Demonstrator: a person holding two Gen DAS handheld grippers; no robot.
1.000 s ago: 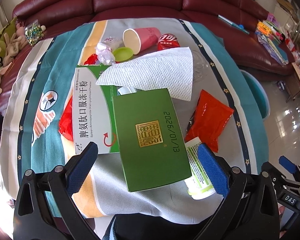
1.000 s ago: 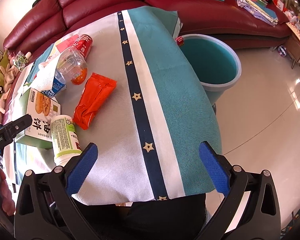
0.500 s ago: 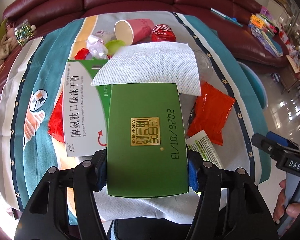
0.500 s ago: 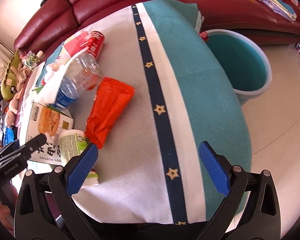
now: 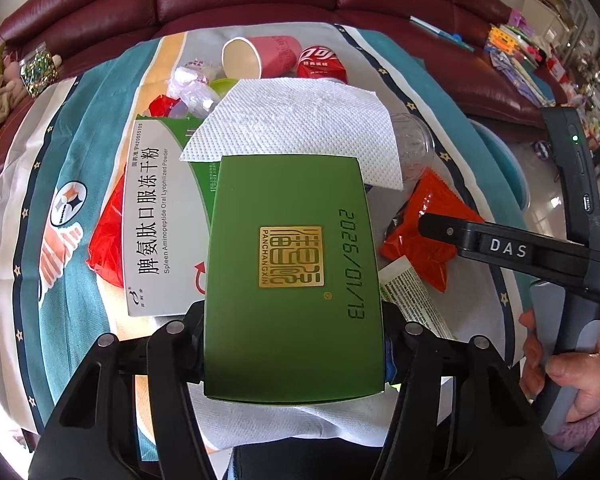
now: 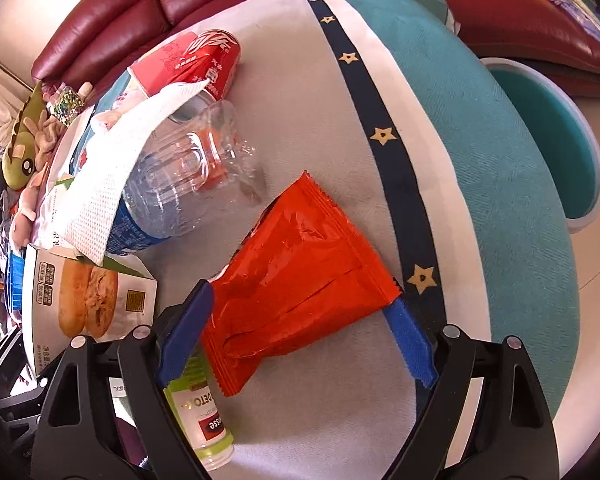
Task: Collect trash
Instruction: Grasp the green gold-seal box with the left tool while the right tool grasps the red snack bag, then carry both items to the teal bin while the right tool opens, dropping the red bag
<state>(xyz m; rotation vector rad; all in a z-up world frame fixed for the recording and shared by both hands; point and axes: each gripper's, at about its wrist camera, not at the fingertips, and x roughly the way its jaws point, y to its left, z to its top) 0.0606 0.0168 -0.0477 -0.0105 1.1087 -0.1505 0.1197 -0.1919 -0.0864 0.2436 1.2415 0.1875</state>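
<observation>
paper towel (image 5: 300, 128) lies over the bottle (image 6: 188, 184), snack packet (image 6: 296, 276) just right of it.

Table: I see a striped tablecloth (image 6: 380, 92) filling mid-frame.
On it: orange packet (image 6: 296, 276) lower centre, clear bottle (image 6: 188, 176) left, red can (image 6: 208, 60) upper left, possibly touching the bottle.

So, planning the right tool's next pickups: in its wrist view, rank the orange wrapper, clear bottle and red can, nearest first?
1. orange wrapper, between the right tool's open fingers.
2. clear bottle, ahead, left.
3. red can, farthest, beyond the bottle.
</observation>
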